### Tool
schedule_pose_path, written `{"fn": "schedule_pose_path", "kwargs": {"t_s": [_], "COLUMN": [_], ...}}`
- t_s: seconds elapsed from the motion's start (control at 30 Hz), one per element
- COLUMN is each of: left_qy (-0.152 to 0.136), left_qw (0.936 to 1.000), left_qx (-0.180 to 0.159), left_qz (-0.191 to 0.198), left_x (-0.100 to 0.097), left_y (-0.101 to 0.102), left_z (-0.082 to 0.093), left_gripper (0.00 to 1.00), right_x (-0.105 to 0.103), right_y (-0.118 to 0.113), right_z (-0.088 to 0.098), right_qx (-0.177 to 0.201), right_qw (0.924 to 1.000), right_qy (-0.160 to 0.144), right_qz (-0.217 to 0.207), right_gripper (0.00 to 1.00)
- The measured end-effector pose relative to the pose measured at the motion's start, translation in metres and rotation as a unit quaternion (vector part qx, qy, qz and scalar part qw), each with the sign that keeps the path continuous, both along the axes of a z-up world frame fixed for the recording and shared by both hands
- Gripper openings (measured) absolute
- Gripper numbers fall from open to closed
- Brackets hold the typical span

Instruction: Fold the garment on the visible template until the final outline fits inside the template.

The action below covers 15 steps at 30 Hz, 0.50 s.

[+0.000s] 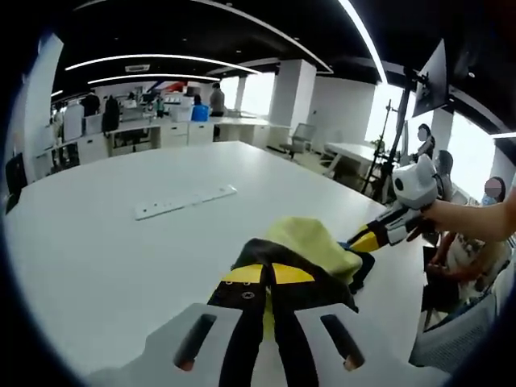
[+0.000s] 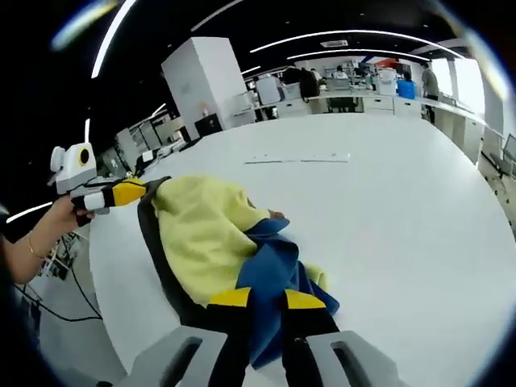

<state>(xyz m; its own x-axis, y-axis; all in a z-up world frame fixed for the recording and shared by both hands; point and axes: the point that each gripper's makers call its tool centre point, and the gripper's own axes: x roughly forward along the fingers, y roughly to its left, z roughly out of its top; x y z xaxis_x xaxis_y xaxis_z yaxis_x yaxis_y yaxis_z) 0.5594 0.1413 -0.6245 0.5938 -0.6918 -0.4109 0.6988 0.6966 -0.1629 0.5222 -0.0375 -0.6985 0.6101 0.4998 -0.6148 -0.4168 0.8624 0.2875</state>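
While the yellow, blue and black garment [image 2: 230,242] lies bunched on the white table [image 2: 387,210], both the left gripper [image 1: 270,278] and the right gripper [image 2: 262,300] are clamped on its edges

A crumpled yellow, blue and black fabric garment [image 2: 230,250] lies on the round white table [image 2: 403,226], low and left of centre in the right gripper view. A flat white strip [image 2: 298,159] lies beyond it, well apart, toward the upper centre.
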Motion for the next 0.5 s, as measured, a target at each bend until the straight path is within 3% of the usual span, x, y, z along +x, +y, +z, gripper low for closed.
{"fn": "schedule_pose_path", "kwargs": {"t_s": [0.17,0.37,0.5], "left_qy": [0.006,0.011,-0.001], "left_qw": [1.0,0.9998,0.9997], "left_qx": [0.005,0.013,0.023], "left_qz": [-0.003,-0.007,-0.011], "left_x": [-0.002,-0.004,-0.004], "left_y": [0.001,0.003,0.006], "left_z": [-0.004,-0.006,0.0], "left_gripper": [0.0,0.0,0.0], "right_x": [0.003,0.009,0.013], "right_y": [-0.001,-0.003,-0.006], "right_z": [-0.001,0.012,0.023], "right_qx": [-0.011,-0.035,-0.05], "right_qw": [0.9998,0.9973,0.9944], "right_qy": [-0.014,-0.063,-0.09], "right_qz": [0.005,0.015,0.025], "right_gripper": [0.02,0.0,0.0]}}
